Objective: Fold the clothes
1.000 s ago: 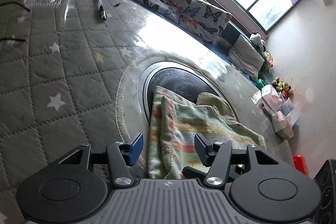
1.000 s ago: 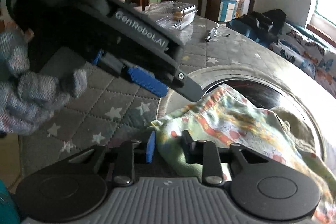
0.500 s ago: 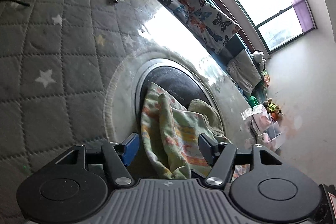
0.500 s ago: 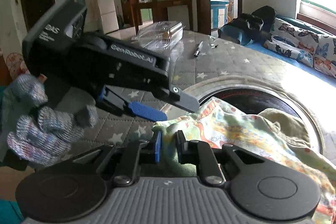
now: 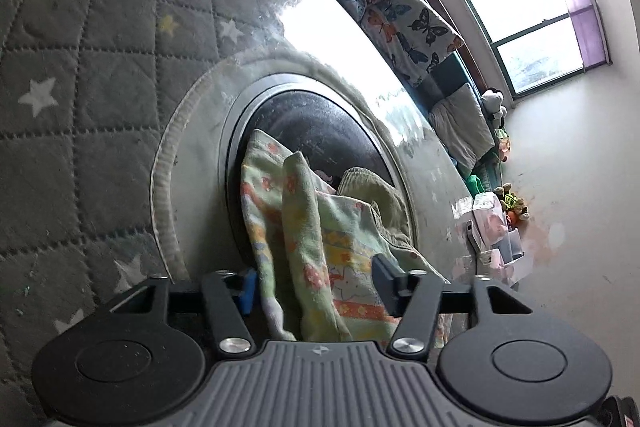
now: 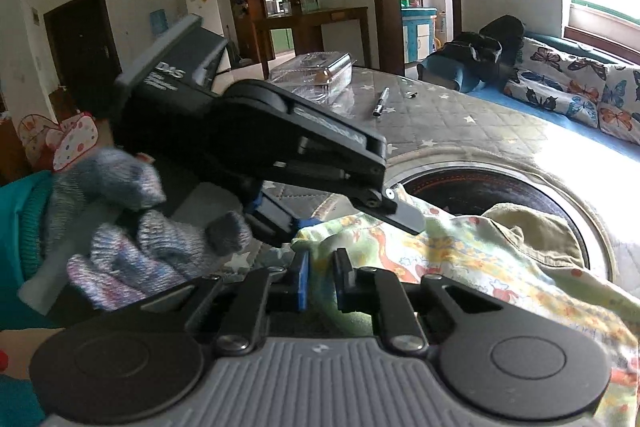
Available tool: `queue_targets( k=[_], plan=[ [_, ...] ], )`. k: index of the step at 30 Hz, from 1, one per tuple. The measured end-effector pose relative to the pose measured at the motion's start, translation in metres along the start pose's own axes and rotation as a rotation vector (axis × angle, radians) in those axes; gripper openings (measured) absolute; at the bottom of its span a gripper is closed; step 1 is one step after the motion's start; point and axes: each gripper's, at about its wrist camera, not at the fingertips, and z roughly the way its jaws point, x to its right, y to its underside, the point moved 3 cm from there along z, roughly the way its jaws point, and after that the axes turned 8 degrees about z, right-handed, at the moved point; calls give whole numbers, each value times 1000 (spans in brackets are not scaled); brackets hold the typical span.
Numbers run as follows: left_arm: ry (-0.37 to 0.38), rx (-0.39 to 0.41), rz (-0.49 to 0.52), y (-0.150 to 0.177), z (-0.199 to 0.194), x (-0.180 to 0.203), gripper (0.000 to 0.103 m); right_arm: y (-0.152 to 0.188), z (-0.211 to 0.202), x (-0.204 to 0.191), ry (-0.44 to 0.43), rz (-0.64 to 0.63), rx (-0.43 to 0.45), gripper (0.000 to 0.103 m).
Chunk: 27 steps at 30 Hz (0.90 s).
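Observation:
A pale green garment (image 5: 320,227) with orange and yellow prints lies bunched over a round dark recess (image 5: 320,131) in the quilted table cover. An olive corduroy piece (image 5: 376,187) sits behind it. My left gripper (image 5: 316,287) straddles a raised fold of the green garment; its jaws are closing, the cloth is between them, and the pads do not visibly pinch it. In the right wrist view my right gripper (image 6: 321,277) is shut on the near edge of the green garment (image 6: 460,255). The left gripper (image 6: 340,215) hangs just above that edge, held by a gloved hand (image 6: 132,227).
The grey star-quilted cover (image 5: 80,67) spreads to the left. At the table's far side are a clear plastic box (image 6: 316,75) and a pen (image 6: 380,103). Butterfly cushions (image 6: 568,87) line a bench under the window. Small toys and boxes (image 5: 492,227) stand by the wall.
The left gripper has rolled and come closer to the green garment, its jaws widening and then narrowing around a fold. The right gripper shut on the garment's edge and lifted it a little.

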Motion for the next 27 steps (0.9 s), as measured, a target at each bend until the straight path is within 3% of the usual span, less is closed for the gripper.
queue_targets(
  k=[4,6,15,17,27],
  plan=[
    [-8,-7,-8,2,5,-2,22,3,0,3,-4,8,-7,12],
    [-13,-4,-5,2,5,-3,17,3,-1,6,-3,17,-3,12],
    [-41,0,41,4,6,-2,13,10,-20,25,63,59,25,21],
    [-44,0,46,5,6,-2,13,12,-29,37,101,89,33,27],
    [-65,-9,48,5,7,-4,13,25,-66,132,375,274,89,39]
  ],
)
